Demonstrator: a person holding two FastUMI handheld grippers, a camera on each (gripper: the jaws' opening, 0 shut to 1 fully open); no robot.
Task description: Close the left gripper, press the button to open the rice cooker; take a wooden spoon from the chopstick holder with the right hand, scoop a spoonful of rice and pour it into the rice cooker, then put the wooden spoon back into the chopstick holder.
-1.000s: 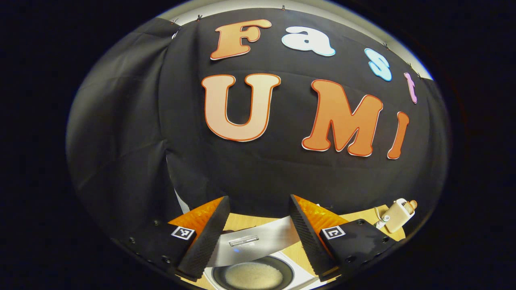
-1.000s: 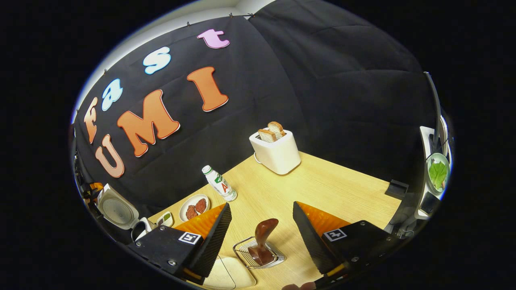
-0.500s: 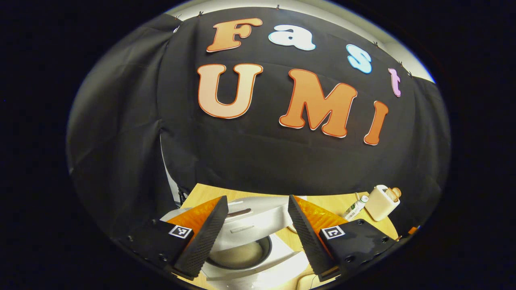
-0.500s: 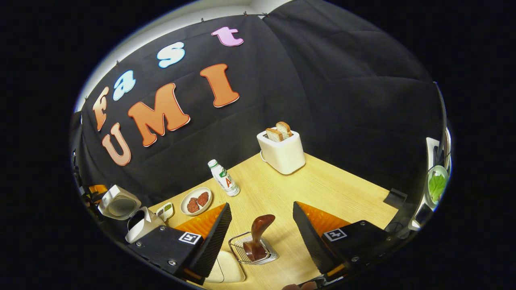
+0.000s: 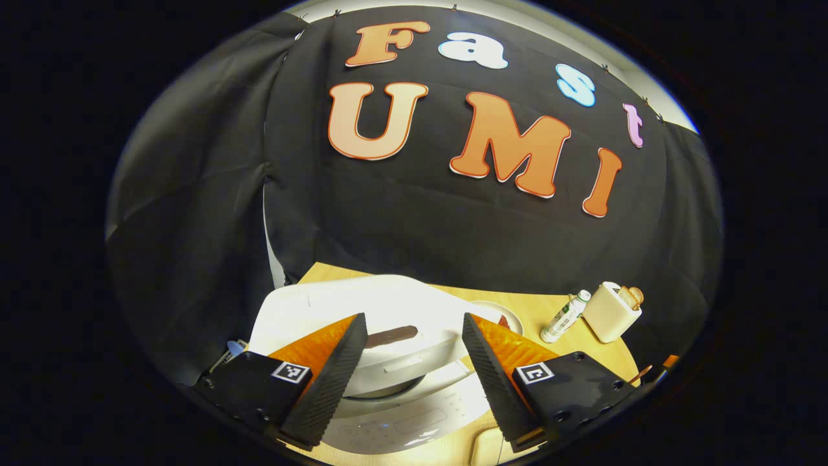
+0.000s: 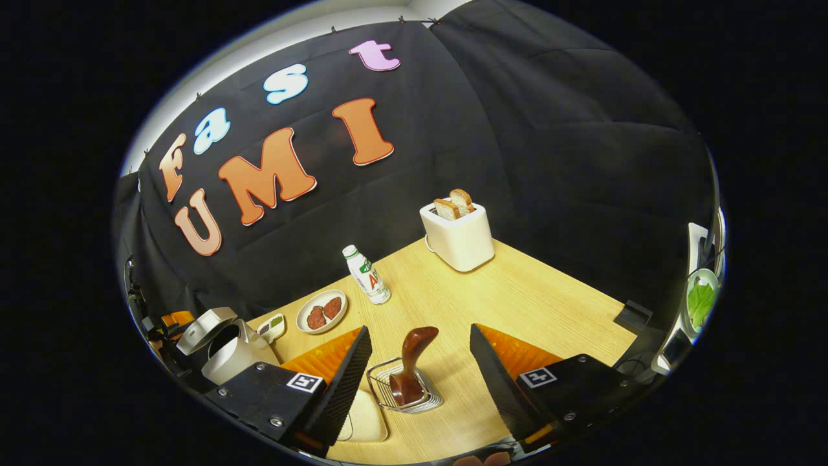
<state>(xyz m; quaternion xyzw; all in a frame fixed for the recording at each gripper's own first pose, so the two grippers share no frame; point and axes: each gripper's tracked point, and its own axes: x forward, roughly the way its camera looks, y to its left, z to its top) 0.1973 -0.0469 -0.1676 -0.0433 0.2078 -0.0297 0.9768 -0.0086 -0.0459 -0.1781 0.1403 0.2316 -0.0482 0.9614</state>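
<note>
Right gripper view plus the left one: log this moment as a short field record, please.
rice cooker: lid raised
wooden spoon: standing in chopstick holder, ungripped
right gripper: open, spoon between its fingers, untouched
left gripper: open, above cooker lid
table: toaster with bread, bottle, plate

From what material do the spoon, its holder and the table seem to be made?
Spoon: probably wood, dark reddish brown with a glossy, lacquered-looking shine.
Holder: thin metal wire, silvery, with open gaps between the wires.
Table: pale wood or a wood-look laminate, matte, with fine straight grain lines; which one, I cannot tell.
</note>
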